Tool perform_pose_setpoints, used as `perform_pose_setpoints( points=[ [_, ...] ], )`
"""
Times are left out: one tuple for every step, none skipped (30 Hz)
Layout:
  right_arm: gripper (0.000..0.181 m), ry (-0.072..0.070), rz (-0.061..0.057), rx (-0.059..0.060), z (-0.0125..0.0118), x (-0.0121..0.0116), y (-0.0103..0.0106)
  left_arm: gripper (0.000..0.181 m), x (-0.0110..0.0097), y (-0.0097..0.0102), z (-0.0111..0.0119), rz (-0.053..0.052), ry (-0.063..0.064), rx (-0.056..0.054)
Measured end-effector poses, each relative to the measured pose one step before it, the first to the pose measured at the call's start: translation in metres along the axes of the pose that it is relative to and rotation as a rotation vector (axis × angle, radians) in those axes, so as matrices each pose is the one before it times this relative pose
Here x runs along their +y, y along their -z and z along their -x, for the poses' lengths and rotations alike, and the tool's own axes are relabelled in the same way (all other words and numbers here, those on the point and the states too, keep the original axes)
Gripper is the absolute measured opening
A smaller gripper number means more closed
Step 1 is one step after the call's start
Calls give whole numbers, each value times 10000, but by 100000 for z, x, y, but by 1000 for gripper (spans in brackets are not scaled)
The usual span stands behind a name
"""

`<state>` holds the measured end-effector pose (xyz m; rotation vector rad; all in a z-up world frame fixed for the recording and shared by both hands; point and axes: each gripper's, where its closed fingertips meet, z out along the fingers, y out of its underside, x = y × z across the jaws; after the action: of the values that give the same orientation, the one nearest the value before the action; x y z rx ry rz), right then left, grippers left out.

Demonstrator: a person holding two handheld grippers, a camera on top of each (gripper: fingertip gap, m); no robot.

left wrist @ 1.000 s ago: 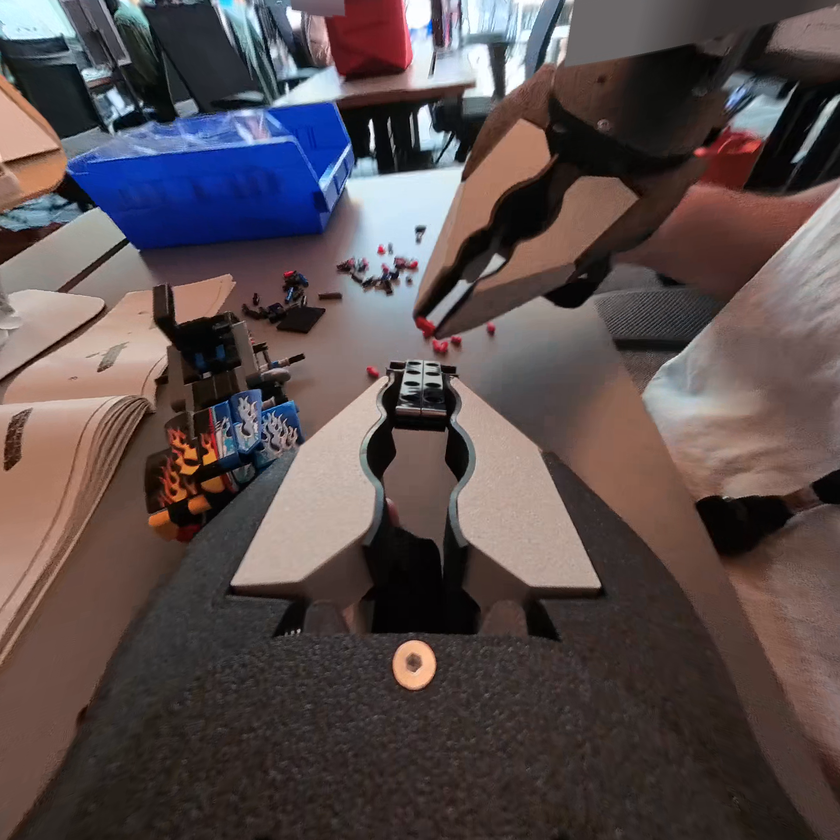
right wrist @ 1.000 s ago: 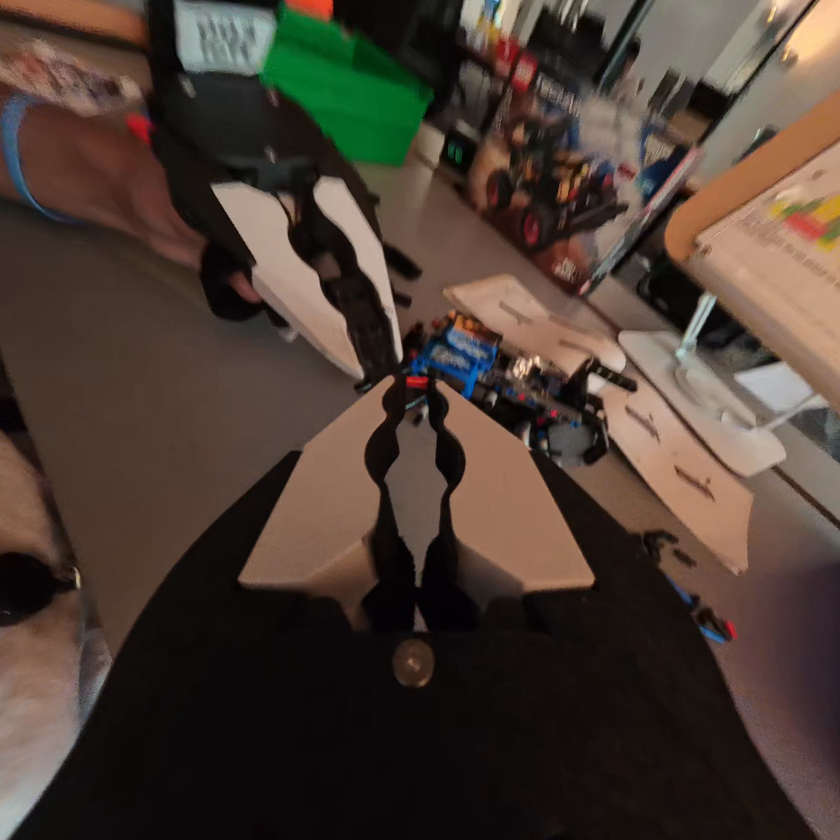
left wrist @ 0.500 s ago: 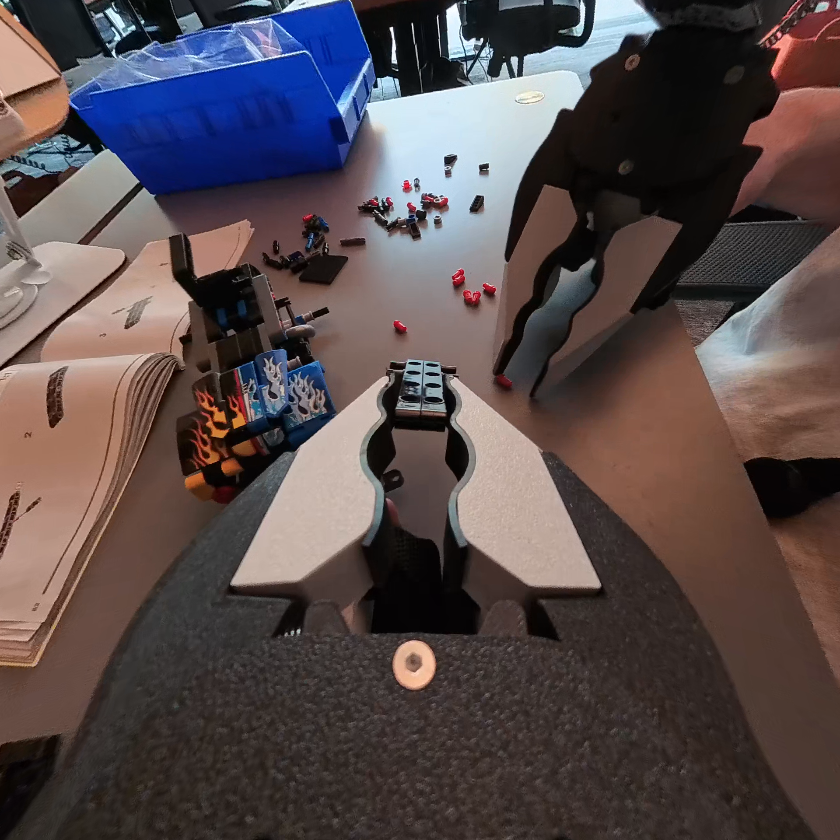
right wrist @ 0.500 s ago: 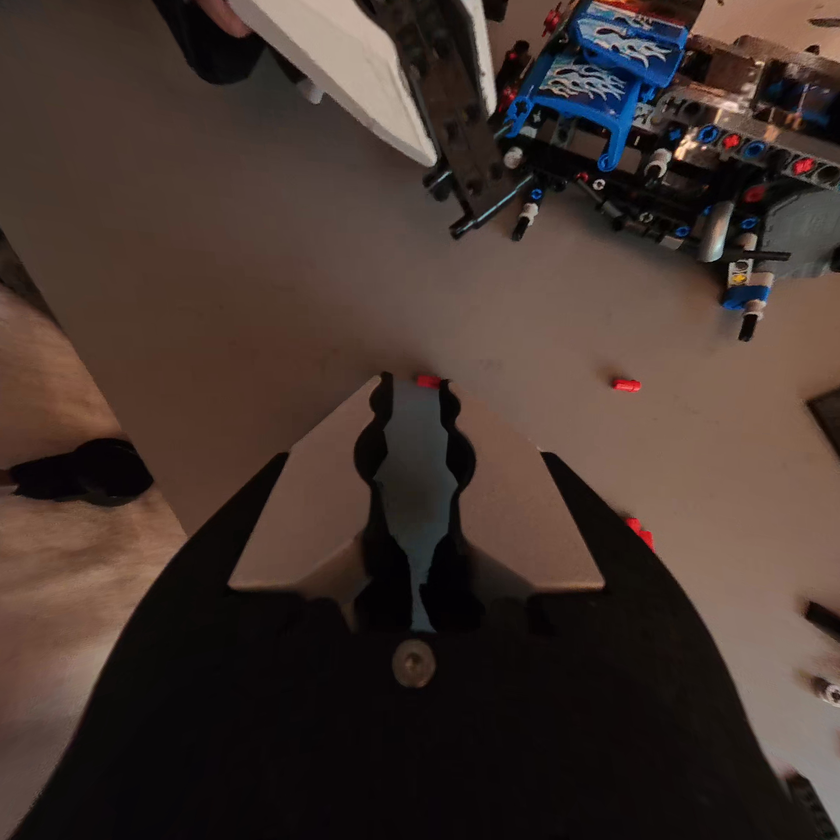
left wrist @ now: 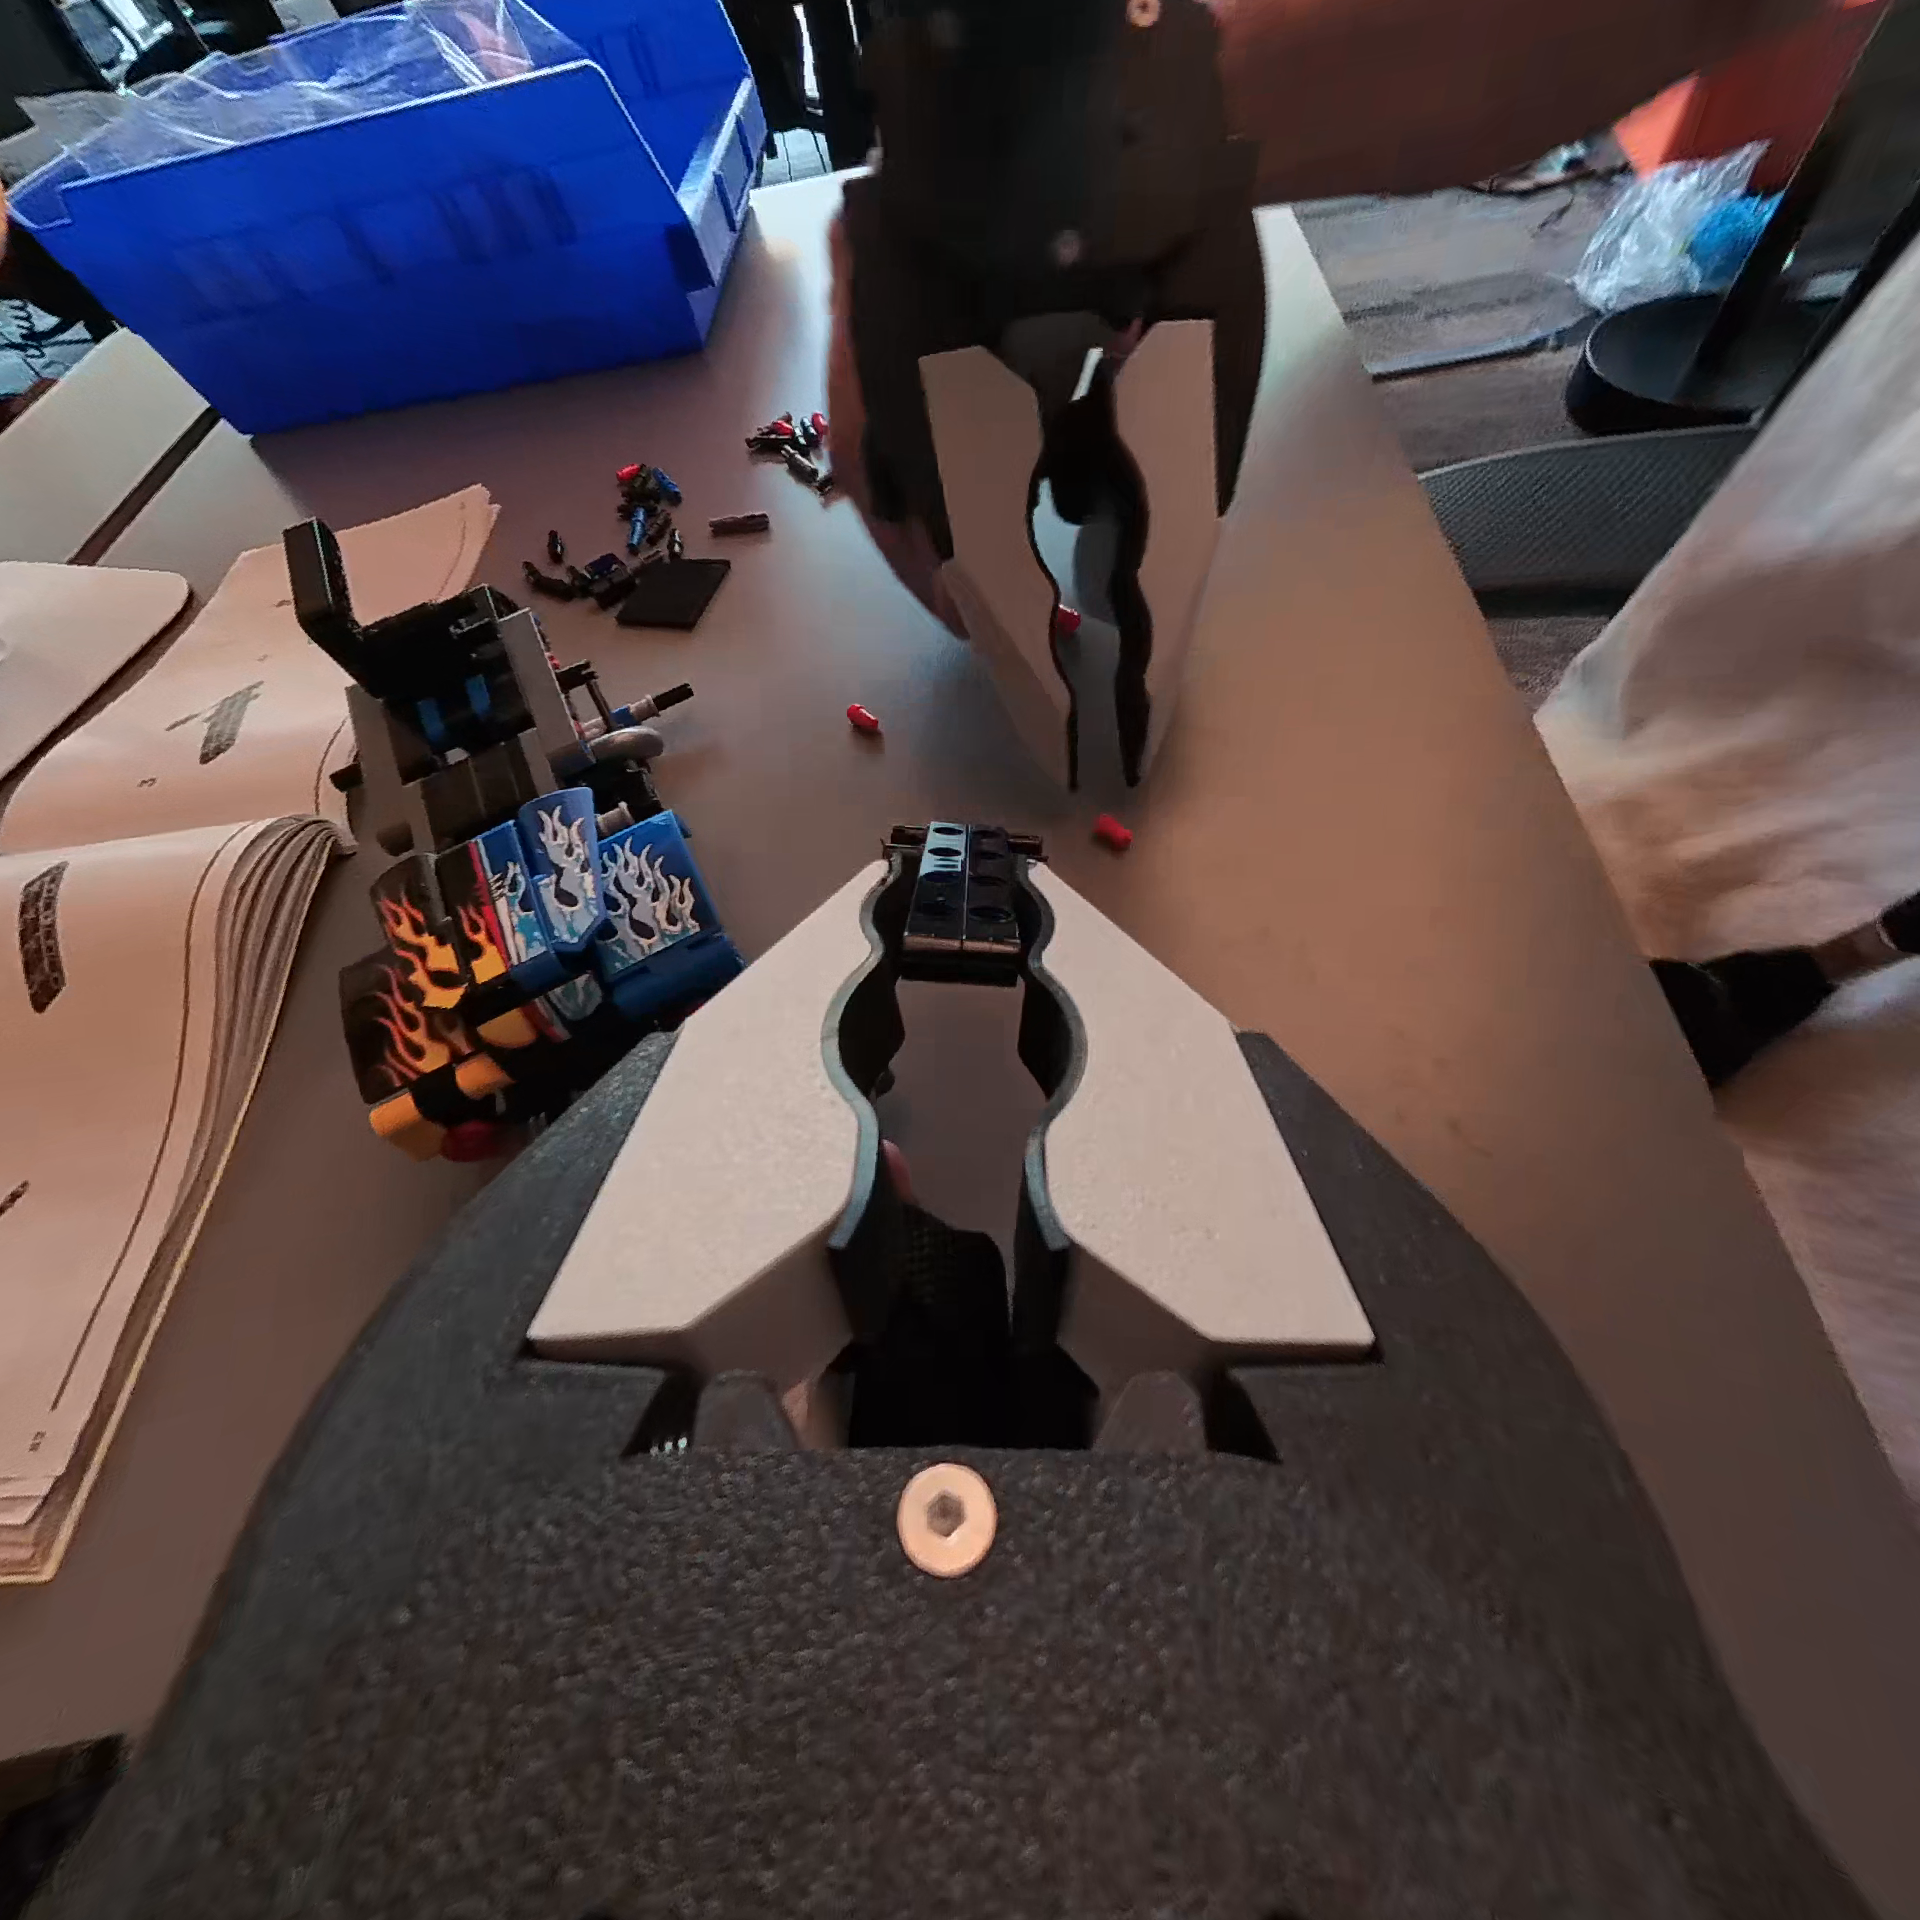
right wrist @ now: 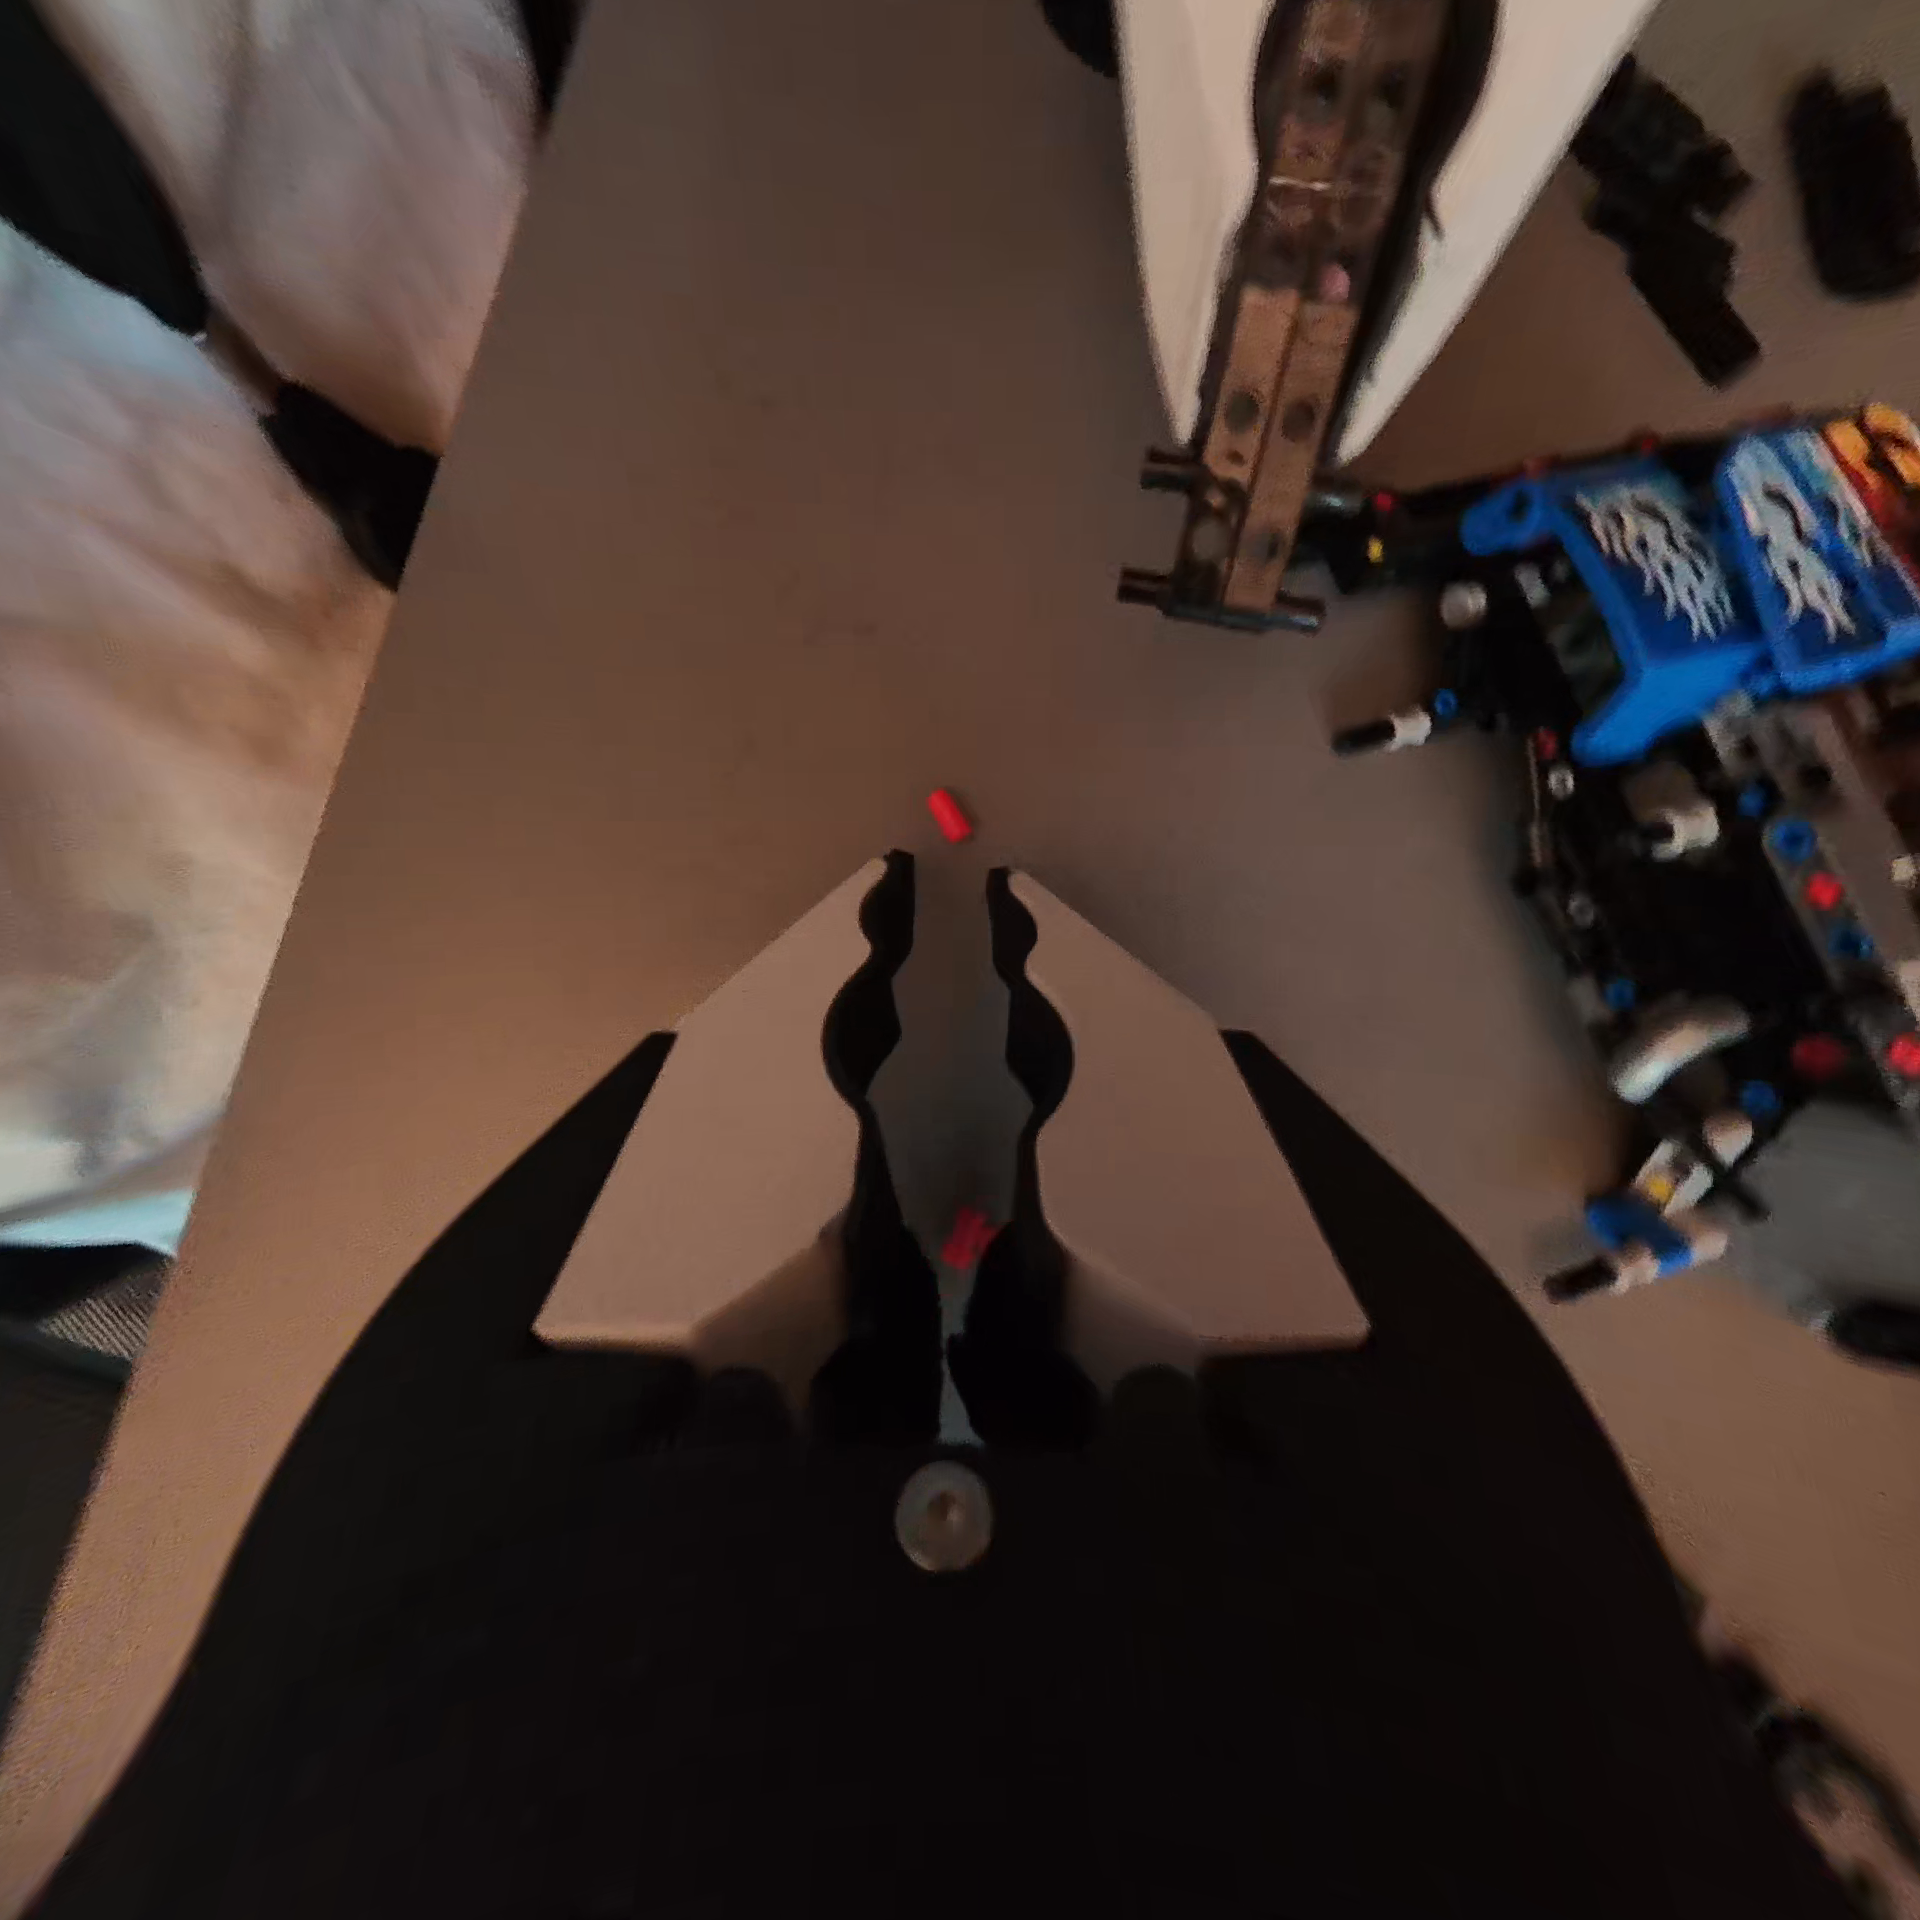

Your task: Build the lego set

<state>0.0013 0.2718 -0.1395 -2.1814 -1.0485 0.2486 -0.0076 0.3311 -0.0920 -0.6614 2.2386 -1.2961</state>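
No legible writing from where I sit.

Left of my left fingers point(left wrist: 862, 914) lies an open instruction booklet point(left wrist: 114, 1049); its pages bear only small printed marks, too faint for me to read. Between it and those fingers, the partly built lego model point(left wrist: 520, 894) carries flame decals, no words.

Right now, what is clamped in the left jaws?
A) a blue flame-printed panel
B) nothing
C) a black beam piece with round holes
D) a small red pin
C: the left gripper is shut on the black beam piece, while a red pin lies loose on the table.
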Motion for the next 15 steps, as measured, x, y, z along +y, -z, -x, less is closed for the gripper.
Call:
perform_pose_setpoints(
  points=[
    [13,428,22,-181,-82,-95,-223,15,34,4,-67,23,-87,30],
    [13,347,36,-135,-158,-45,-224,15,20,1,-76,8,-73,44],
    [13,240,-27,-166,-120,-72,-205,15,3,0,-72,-12,-47,46],
    [13,111,-77,-196,-73,-116,-154,15,17,-9,-79,-13,-14,69],
    [13,0,-63,-343,163,-66,-117,15,90,-28,-84,19,5,81],
    [13,-65,-21,-317,155,-29,-124,15,92,-14,-15,23,2,38],
    [12,-62,-44,-208,39,-25,-82,15,91,-15,-3,20,7,37],
    [12,-36,-98,-155,72,-63,-43,15,105,-13,-45,31,25,64],
    [12,24,-72,-31,-37,-56,-54,15,95,-18,-28,25,27,51],
    [12,55,-73,30,-45,-63,-66,15,72,-24,-23,20,13,42],
    [11,62,-73,44,-3,-88,-83,15,73,-19,-45,21,7,45],
    [9,84,-34,70,8,-51,-51,15,68,-25,-66,21,12,54],
    [7,96,-10,77,7,-13,-26,15,51,-38,-48,12,13,36],
    [4,99,26,111,-35,33,13,15,63,-32,-41,21,12,32],
    [4,80,53,81,40,55,51,15,86,-39,-23,36,11,20]
  ],
)
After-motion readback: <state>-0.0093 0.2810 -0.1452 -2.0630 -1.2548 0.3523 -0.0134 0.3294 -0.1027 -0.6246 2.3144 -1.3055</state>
